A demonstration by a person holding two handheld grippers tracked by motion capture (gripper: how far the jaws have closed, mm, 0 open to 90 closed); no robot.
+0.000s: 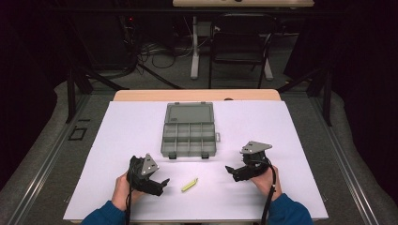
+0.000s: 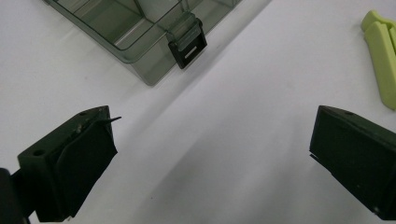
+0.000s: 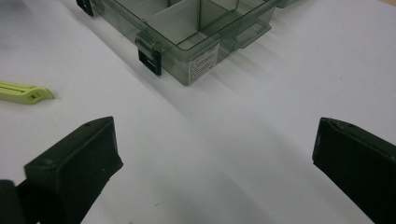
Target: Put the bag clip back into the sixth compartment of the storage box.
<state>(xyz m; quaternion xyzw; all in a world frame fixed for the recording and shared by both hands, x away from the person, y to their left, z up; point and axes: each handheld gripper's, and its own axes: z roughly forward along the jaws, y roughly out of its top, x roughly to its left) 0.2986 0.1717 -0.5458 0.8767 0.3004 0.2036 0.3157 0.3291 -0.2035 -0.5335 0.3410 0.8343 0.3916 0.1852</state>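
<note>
A clear grey compartment box lies open in the middle of the white table, its lid folded back. A small lime-green clip lies on the table in front of it, between my two grippers. My left gripper rests low at the near left, open, with bare table between its jaws; its own view shows the box's corner latch and the clip at the right edge. My right gripper sits at the near right, open and holding nothing; its view shows the box and the clip.
The table's far wooden edge meets a gap, then a chair and cables on the floor beyond. Bare white surface lies left and right of the box. The person's hands and blue sleeves enter from the bottom.
</note>
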